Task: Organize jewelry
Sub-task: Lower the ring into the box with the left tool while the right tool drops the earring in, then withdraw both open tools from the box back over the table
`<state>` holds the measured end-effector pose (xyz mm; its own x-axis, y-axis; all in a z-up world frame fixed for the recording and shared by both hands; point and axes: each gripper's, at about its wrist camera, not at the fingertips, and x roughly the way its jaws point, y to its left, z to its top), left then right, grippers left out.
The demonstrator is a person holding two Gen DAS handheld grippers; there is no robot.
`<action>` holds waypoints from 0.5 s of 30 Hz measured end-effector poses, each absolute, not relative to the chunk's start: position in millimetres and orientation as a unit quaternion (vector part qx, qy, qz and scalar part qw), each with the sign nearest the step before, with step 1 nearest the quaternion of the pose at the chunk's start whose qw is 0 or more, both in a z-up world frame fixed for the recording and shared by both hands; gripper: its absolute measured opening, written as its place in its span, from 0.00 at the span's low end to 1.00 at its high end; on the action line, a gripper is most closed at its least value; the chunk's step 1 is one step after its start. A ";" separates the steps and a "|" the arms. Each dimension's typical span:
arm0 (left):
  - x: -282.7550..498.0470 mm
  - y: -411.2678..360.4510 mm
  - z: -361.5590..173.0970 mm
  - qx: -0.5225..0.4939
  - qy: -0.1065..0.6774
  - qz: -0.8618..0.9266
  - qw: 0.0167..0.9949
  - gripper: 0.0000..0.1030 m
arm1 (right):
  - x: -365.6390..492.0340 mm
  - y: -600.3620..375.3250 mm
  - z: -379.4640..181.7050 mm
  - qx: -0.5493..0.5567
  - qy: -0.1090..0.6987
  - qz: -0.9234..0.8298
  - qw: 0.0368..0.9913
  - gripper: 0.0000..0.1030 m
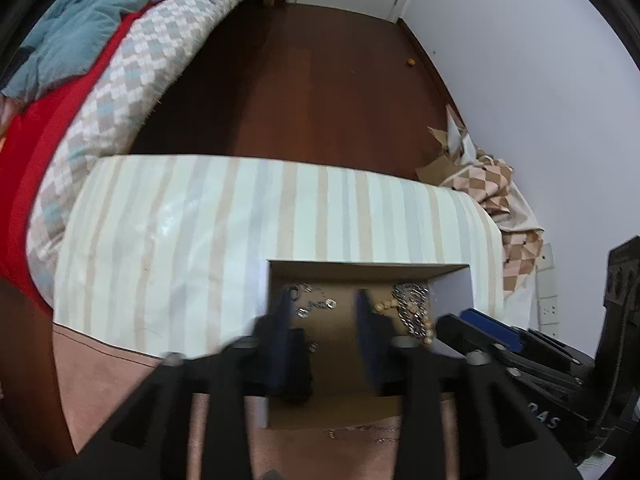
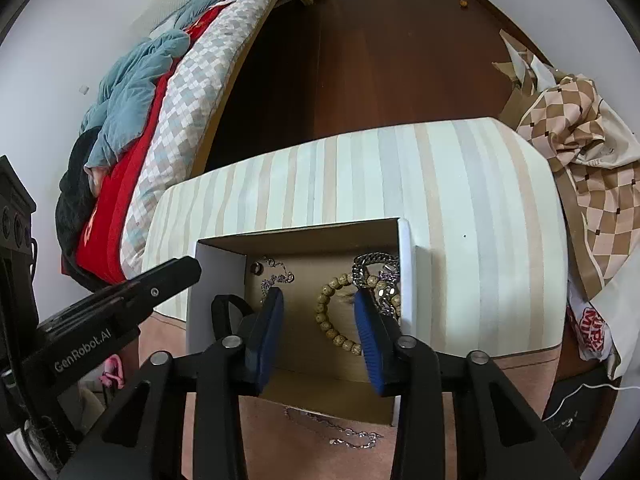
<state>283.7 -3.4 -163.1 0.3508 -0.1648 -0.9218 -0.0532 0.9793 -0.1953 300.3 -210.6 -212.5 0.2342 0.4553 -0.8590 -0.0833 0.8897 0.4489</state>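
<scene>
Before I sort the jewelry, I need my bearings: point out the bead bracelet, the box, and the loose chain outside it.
bead bracelet (image 2: 325,322): right wrist view, on its left arc of beads.
box (image 2: 216,280): right wrist view, on its white left wall.
loose chain (image 2: 344,438): right wrist view, on its links lying before the box.

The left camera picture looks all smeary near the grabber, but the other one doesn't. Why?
Left wrist view: the left gripper and the silver chains in the box look smeared, likely motion blur. Right wrist view: the right gripper and bead bracelet are sharp. Both views: the fisheye lens bends straight edges.
</scene>
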 end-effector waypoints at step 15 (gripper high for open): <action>243.7 16.3 -157.8 -0.049 0.540 0.042 0.839 0.96 | 262.2 -214.0 -185.2 0.034 0.562 0.080 0.822 0.77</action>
<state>243.7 16.3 -157.8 0.4138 0.0175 -0.9102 -0.1238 0.9916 -0.0372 262.2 -214.0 -185.2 0.3549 0.1695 -0.9194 -0.0934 0.9849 0.1456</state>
